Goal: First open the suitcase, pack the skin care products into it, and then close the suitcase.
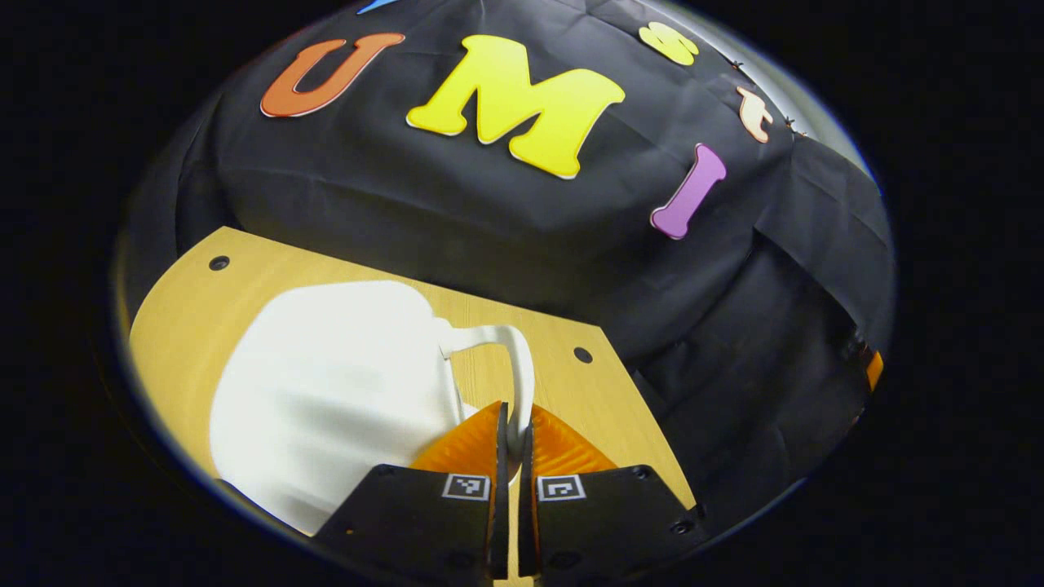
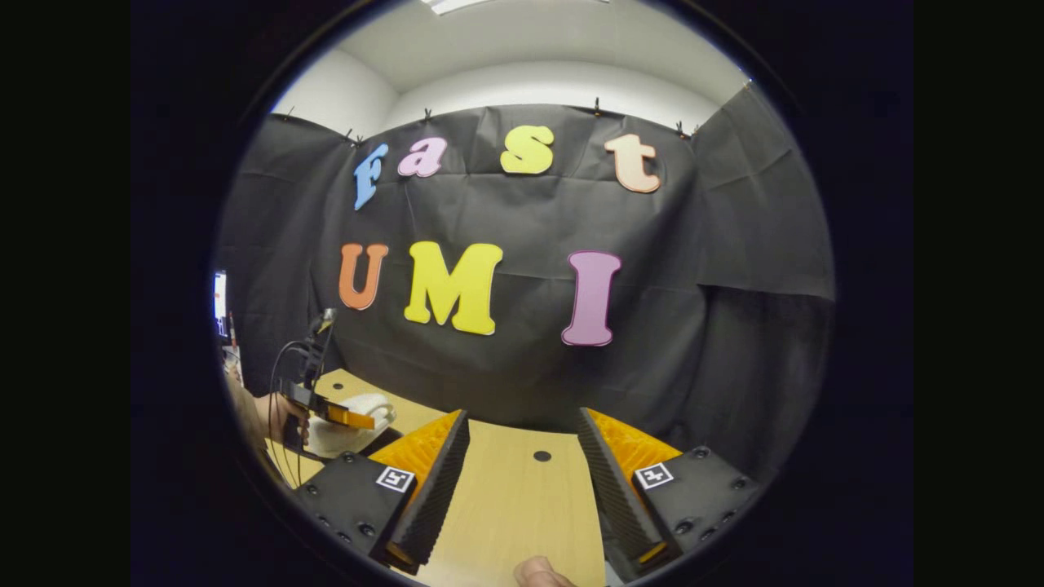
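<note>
Your left gripper (image 1: 512, 432) has its fingers clenched on the handle (image 1: 515, 371) of the white suitcase (image 1: 326, 399) lying on the wooden surface (image 1: 587, 391), likely to lift the lid, while your right gripper (image 2: 522, 465) waits apart with fingers released.

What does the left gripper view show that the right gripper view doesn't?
Left gripper view: a close look at the left gripper, jaws shut on the handle of the white suitcase.

Right gripper view: the right gripper, jaws open with nothing between them, a fingertip at the bottom edge and the ceiling.

Both: the wooden table and the black cloth wall; the suitcase appears far off in the right gripper view.
</note>
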`<state>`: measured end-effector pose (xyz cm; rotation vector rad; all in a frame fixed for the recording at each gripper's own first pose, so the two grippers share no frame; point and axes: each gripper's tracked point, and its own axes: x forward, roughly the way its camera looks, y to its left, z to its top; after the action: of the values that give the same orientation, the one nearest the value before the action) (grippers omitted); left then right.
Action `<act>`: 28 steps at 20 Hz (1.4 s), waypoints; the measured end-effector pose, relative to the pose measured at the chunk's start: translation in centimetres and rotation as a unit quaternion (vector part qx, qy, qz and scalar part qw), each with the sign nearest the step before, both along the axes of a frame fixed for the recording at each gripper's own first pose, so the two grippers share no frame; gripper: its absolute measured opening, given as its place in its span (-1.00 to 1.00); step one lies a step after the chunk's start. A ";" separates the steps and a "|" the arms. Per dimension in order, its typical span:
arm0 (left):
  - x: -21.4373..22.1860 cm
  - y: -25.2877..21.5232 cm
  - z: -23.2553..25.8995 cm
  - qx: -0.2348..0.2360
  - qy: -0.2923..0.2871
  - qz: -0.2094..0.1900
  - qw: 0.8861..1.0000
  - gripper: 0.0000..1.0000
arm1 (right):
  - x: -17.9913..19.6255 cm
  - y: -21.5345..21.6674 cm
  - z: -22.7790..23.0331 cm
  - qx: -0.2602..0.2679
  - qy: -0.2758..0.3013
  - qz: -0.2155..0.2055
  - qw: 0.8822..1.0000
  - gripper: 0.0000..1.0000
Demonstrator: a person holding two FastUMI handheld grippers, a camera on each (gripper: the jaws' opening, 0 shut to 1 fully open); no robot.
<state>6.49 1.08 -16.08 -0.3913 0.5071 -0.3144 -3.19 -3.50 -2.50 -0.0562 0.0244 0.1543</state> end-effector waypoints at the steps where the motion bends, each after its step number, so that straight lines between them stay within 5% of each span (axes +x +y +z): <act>1: -0.1 -0.8 -1.1 0.015 0.007 -0.010 1.000 -0.85 | 0.0 -0.1 -0.1 0.001 0.003 -0.002 1.000 0.58; 7: -0.7 -2.7 -6.5 0.126 0.029 -0.045 0.991 -0.85 | 0.5 -1.4 -1.6 0.010 0.030 -0.019 0.999 0.55; 14: -1.4 -4.4 -10.0 0.200 0.056 -0.071 0.976 -0.82 | 1.5 -1.5 -3.2 0.016 0.054 -0.028 0.998 0.58; 15: -1.0 -5.1 -10.1 0.198 0.056 -0.077 0.976 -0.74 | 1.7 -1.4 -3.3 0.017 0.057 -0.029 0.998 0.58; 16: -1.6 -5.5 -10.0 0.186 0.062 -0.075 0.978 -0.07 | 1.9 -1.2 -3.4 0.020 0.061 -0.030 0.997 0.58; 17: -1.9 -5.5 -9.8 0.177 0.067 -0.064 0.980 -0.07 | 2.3 -0.9 -3.5 0.023 0.064 -0.030 0.997 0.58; 21: -2.1 -4.0 -6.6 0.180 0.050 -0.012 0.982 0.93 | 3.7 0.6 -3.2 0.027 0.067 -0.025 0.997 0.58; 25: -2.4 1.1 0.6 0.252 -0.038 0.052 0.966 0.97 | 5.9 1.8 -2.8 0.031 0.071 -0.036 0.996 0.58; 28: -4.3 3.9 6.9 0.258 -0.100 0.094 0.956 0.97 | 7.3 3.4 -2.5 0.031 0.071 -0.035 0.996 0.55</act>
<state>2.21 4.96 -9.17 0.1007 0.3317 -0.0281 4.08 -0.07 -5.00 0.0174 0.1631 0.0896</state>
